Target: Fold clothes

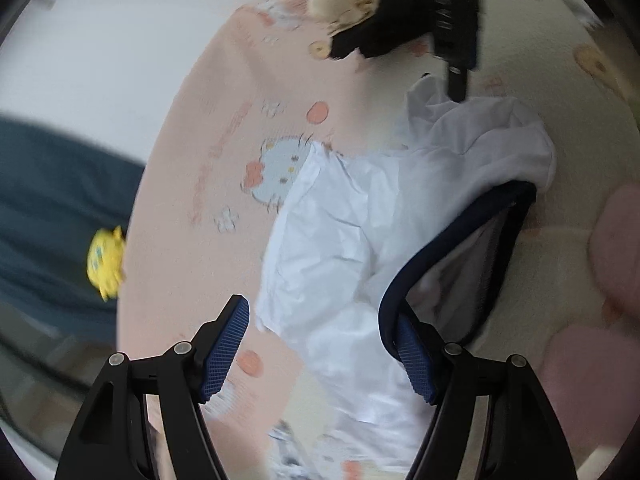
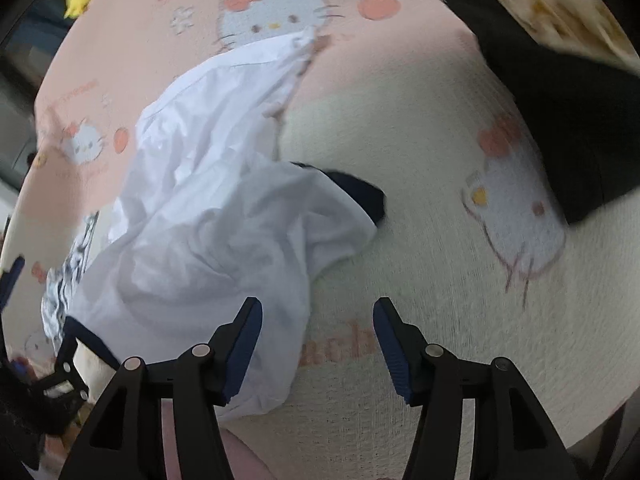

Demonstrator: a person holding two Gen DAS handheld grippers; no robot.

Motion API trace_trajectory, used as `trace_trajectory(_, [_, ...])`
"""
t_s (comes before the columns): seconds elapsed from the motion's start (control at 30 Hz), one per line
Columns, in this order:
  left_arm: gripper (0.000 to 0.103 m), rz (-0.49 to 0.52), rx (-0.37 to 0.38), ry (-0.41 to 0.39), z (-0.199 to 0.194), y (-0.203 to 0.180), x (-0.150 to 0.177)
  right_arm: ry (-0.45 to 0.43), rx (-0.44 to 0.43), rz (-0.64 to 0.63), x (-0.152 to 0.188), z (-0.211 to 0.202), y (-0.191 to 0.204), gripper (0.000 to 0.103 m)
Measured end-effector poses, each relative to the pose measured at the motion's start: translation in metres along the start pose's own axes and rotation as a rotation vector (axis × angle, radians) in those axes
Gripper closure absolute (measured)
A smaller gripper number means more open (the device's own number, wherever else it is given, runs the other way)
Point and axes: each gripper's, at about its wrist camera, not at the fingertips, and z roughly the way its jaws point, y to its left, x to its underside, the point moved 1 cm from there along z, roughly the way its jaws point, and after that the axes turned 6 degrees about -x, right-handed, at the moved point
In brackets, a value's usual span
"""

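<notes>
Pink cartoon blanket w/ crumpled white, navy-trimmed garment

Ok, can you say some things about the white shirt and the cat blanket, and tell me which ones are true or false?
1. The white shirt lies crumpled on the blanket. True.
2. The shirt has dark blue trim. True.
3. The right tool is shut on the shirt. False: its jaws are open and hold nothing.
4. The blanket is plain green. False: it is pink and cream with cartoon cats.
5. The left tool is open. True.
6. The yellow toy sits on the shirt. False: it is off by the blanket's edge.
</notes>
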Motion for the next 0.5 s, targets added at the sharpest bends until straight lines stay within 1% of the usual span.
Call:
trace_trajectory(0.03, [0.033, 0.026, -0.009, -0.015, 0.001, 0.004, -0.001, -0.001, 0.006, -0.019, -0.003, 0.0, 0.003, 0.044])
trace_trajectory(0.07, [0.033, 0.045, -0.014, -0.028, 0.002, 0.007, -0.001, -0.003, 0.012, -0.037, -0.006, 0.0, 0.005, 0.04])
trace_trajectory(0.17, [0.033, 0.056, -0.005, -0.056, 0.008, 0.017, -0.004, -0.009, 0.025, -0.063, -0.011, 0.001, 0.008, 0.039])
trace_trajectory(0.27, [0.033, 0.026, 0.024, -0.058, 0.011, 0.025, -0.006, -0.016, 0.015, -0.036, -0.013, 0.005, 0.004, 0.039])
trace_trajectory(0.4, [0.033, -0.037, 0.094, -0.027, 0.0, 0.036, -0.001, -0.018, 0.008, -0.026, -0.013, 0.01, 0.006, 0.039])
trace_trajectory(0.5, [0.033, -0.038, 0.095, -0.027, -0.008, 0.038, 0.005, -0.004, -0.018, -0.032, -0.011, 0.011, 0.009, 0.039])
